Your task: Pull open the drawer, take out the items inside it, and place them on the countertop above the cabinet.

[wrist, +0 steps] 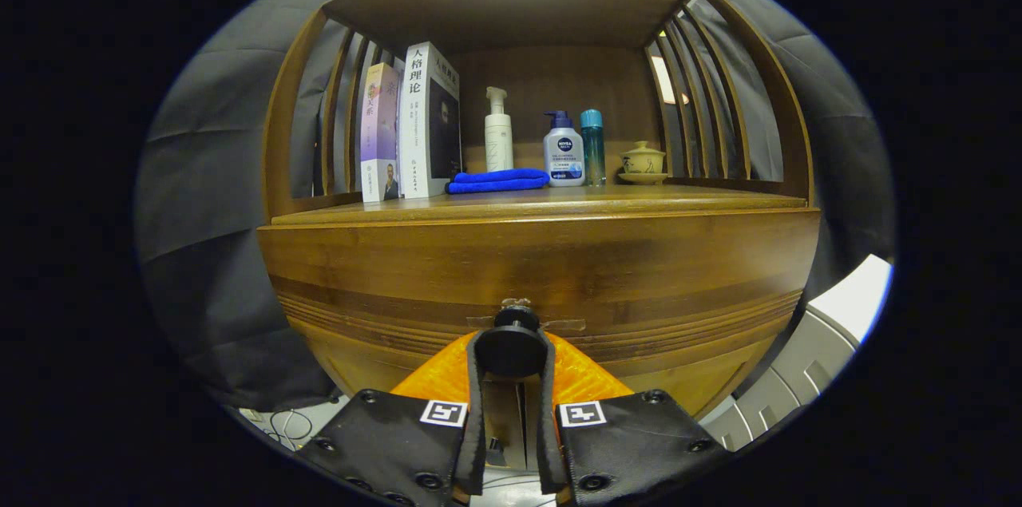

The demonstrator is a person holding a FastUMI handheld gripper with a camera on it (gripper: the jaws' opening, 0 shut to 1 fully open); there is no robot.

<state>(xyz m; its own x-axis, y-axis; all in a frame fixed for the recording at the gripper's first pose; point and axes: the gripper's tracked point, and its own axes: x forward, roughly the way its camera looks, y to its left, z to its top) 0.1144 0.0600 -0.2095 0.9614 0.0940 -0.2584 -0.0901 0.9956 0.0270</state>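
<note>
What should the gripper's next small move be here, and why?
Probably a straight pull back. The gripper has both fingers pressed on the black drawer knob, and the drawer front still looks flush with the cabinet, so nothing inside can be reached yet.

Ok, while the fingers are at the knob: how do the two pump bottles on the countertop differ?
The white pump bottle is taller and slimmer, plain white all over; the squat pump bottle is shorter and broader, with a dark blue pump and a blue label. The white one stands behind the blue cloth, the squat one at its end beside a teal bottle. Both stand upright. The gripper is shut on the drawer knob.
</note>
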